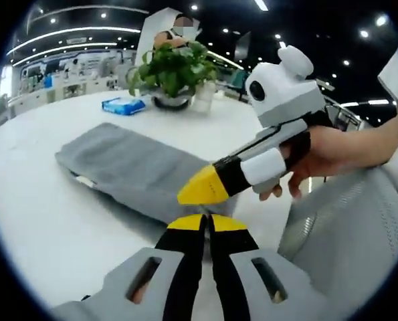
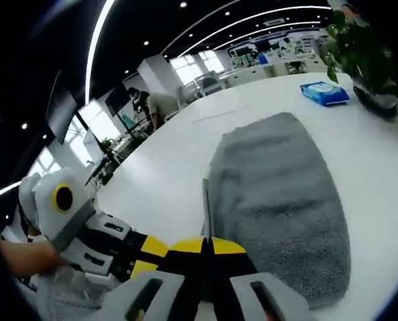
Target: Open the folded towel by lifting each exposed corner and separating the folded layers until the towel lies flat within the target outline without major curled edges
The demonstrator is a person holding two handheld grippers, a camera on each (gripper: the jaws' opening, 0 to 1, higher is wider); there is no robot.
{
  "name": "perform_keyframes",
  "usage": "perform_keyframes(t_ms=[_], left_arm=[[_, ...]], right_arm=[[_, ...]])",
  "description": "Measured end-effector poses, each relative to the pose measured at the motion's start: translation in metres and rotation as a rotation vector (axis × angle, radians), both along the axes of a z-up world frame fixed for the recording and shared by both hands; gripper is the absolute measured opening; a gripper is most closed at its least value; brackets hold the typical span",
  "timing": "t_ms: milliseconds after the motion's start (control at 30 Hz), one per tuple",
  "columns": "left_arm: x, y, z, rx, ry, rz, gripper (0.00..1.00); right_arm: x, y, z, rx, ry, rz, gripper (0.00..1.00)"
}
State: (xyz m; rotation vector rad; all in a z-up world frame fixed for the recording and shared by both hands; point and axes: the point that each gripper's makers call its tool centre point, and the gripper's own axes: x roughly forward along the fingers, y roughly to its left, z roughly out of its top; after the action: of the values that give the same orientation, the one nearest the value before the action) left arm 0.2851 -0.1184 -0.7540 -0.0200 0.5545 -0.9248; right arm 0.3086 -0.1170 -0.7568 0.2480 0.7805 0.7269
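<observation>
- The white table [image 1: 38,200] spreads wide under everything; in the right gripper view its top [image 2: 178,174] runs off toward a bright, lit room.
- The grey towel [image 1: 135,170] lies folded on the table as a long, flat strip. In the right gripper view the towel [image 2: 279,194] reaches from just ahead of the jaws away toward the plant.
- A potted plant [image 1: 174,70] stands on the table beyond the towel's far end; its leaves and pot [image 2: 366,60] show at the top right of the right gripper view.
- A blue packet [image 1: 124,105] lies flat near the plant, apart from the towel, and appears again [image 2: 325,92] in the right gripper view.
- The right gripper [image 1: 202,187], held in a hand [image 1: 326,157], has its yellow tips closed together over the towel's near edge; whether they pinch cloth, I cannot tell.
- The left gripper [image 1: 205,224] has its jaws closed with nothing between them, just short of the towel. In the right gripper view it [image 2: 142,257] comes in from the left.
</observation>
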Motion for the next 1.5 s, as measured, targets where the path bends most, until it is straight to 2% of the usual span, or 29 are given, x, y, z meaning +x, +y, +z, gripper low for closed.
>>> perform_keyframes(t_ms=[133, 233, 267, 333, 433, 533, 633, 700, 933, 1100, 1233, 1433, 1500], left_arm=[[0.003, 0.001, -0.004, 0.017, -0.023, 0.015, 0.02], [0.006, 0.004, -0.013, 0.079, -0.051, 0.016, 0.01], [0.003, 0.008, -0.02, 0.124, -0.024, 0.004, 0.0], [0.005, 0.012, -0.028, 0.152, 0.012, 0.021, 0.0], [0.007, 0.014, -0.032, 0.193, -0.022, 0.023, 0.0], [0.007, 0.013, -0.037, 0.213, -0.025, 0.018, 0.0], [0.004, 0.018, -0.049, 0.286, -0.024, 0.003, 0.0], [0.004, 0.016, -0.047, 0.271, -0.042, 0.003, 0.0], [0.006, 0.018, -0.048, 0.253, -0.04, 0.015, 0.0], [0.007, 0.021, -0.047, 0.276, -0.066, 0.01, 0.0], [0.012, 0.029, -0.047, 0.284, -0.058, 0.045, 0.0], [0.021, 0.046, -0.048, 0.299, -0.041, 0.119, 0.0], [0.022, 0.049, -0.048, 0.303, -0.039, 0.131, 0.0]], right_arm=[[0.002, -0.002, 0.001, -0.017, -0.025, 0.001, 0.0], [0.005, -0.003, 0.002, -0.049, -0.056, 0.006, 0.0], [0.012, -0.008, 0.006, -0.078, -0.119, -0.006, 0.0], [0.015, -0.013, 0.01, -0.097, -0.147, -0.016, 0.0], [0.017, -0.019, 0.011, -0.076, -0.13, -0.045, 0.0], [0.02, -0.023, 0.012, -0.054, -0.112, -0.07, 0.0], [0.021, -0.026, 0.013, -0.058, -0.118, -0.083, 0.0], [0.022, -0.027, 0.013, -0.058, -0.12, -0.087, 0.0], [0.028, -0.04, 0.015, -0.075, -0.136, -0.134, 0.0], [0.033, -0.055, 0.012, -0.096, -0.127, -0.191, 0.0], [0.034, -0.062, 0.011, -0.103, -0.12, -0.214, 0.0], [0.037, -0.074, 0.012, -0.138, -0.141, -0.226, 0.0], [0.038, -0.08, 0.012, -0.125, -0.125, -0.25, 0.0]])
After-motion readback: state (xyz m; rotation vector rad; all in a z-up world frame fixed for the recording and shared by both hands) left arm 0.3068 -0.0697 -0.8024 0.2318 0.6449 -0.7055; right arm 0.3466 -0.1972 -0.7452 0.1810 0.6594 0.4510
